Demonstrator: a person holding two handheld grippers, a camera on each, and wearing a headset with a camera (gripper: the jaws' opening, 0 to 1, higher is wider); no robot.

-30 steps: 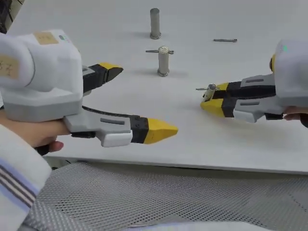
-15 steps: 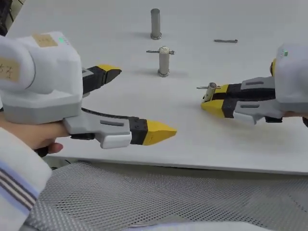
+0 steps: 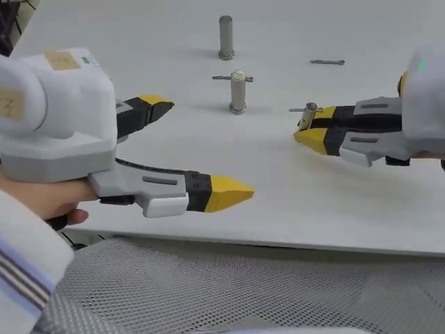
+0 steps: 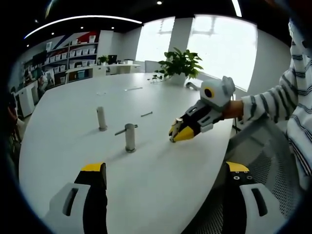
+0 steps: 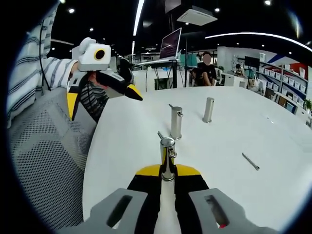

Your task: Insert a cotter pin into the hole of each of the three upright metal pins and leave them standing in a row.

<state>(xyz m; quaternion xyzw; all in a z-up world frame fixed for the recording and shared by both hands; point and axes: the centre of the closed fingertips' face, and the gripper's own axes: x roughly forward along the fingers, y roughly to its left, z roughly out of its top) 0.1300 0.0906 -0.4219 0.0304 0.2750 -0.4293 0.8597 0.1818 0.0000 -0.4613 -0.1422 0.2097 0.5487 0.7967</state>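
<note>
Pin sits clamped between tips of right hand-held gripper; left hand-held gripper gapes wide, empty.

left tongs, right tongs yellow-tipped; pins silver; table white; sleeve striped

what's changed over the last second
The right gripper, shut on a metal pin with a cotter pin through it, has carried it farther across the table, nearly level with the middle pin. The left gripper stayed open; the far pin and loose cotter pin have not moved.
</note>
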